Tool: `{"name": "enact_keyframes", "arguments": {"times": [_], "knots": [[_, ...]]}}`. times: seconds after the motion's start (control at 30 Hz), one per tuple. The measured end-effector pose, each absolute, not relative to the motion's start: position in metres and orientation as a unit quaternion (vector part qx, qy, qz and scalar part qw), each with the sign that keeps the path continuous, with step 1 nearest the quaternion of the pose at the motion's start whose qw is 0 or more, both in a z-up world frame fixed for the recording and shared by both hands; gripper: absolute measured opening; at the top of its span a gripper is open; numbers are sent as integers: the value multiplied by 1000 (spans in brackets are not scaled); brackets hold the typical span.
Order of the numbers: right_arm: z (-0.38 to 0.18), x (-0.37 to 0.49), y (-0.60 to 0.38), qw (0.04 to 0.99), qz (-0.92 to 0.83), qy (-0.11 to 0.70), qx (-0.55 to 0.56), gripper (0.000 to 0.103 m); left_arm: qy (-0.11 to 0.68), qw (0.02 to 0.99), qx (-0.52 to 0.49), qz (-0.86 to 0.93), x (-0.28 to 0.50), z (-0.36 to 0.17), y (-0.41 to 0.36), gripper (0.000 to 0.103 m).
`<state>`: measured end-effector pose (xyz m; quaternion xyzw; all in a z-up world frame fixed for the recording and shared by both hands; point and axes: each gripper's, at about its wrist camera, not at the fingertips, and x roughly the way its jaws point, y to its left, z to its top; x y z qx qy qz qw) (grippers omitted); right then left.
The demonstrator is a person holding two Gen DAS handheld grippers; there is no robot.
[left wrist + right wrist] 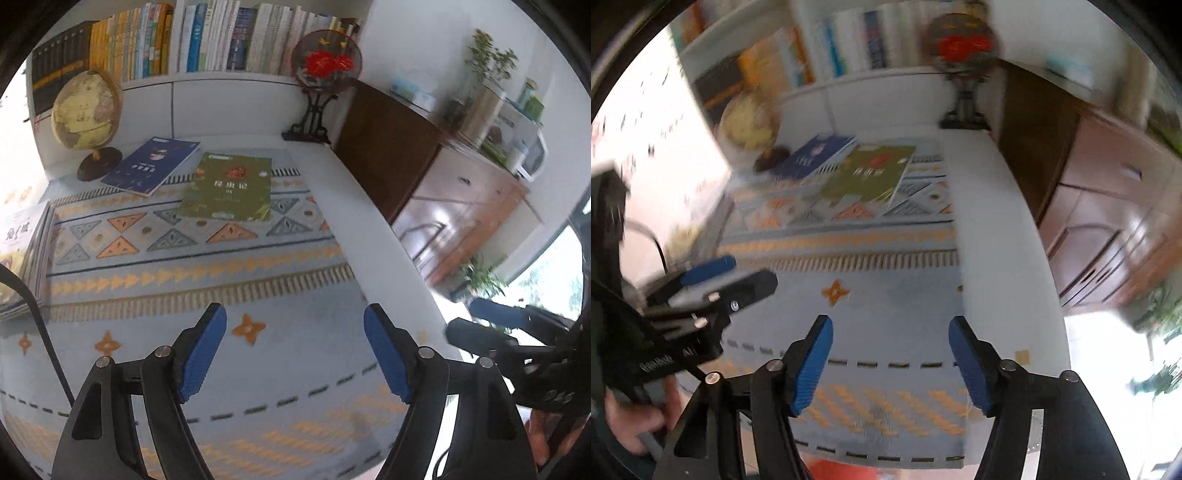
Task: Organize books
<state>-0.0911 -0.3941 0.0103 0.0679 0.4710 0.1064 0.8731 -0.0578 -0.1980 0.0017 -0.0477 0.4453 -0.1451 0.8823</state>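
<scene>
We read both grippers as empty and between picks. Left gripper (295, 354): fingers apart, nothing between them. Right gripper (890, 363): fingers apart, likewise bare.

Landmark: the globe (86, 110) at the back of the bench (369, 206). 2 loose books remain: the blue book (151, 166) touches the globe's base, and the green book (227, 188) lies just beside the blue one, away from the globe. A stack of books (26, 258) sits nearer us than the globe.

Next, we judge: reach forward to the green book and get a finger under 1 edge, since it lies flat on the patterned mat (221, 295).
</scene>
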Motion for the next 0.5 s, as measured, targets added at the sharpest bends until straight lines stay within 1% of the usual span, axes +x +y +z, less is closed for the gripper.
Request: {"name": "enact_keyframes", "arguments": {"times": [0.07,0.13,0.23,0.37,0.5], "knots": [[10,-77,-414,868,115,472,102,65,441,888,-49,-121,-46,0,-207,76],[4,-64,-430,864,119,476,108,65,427,899,-52,-85,-35,-6,-215,76],[-13,-52,-449,860,124,489,75,65,411,908,-63,-57,-16,-20,-229,76],[-38,-31,-473,846,135,516,13,65,438,892,-113,-25,14,-40,-243,76],[-36,3,-486,841,161,516,-20,65,458,879,-129,-5,39,-40,-251,76]]}}
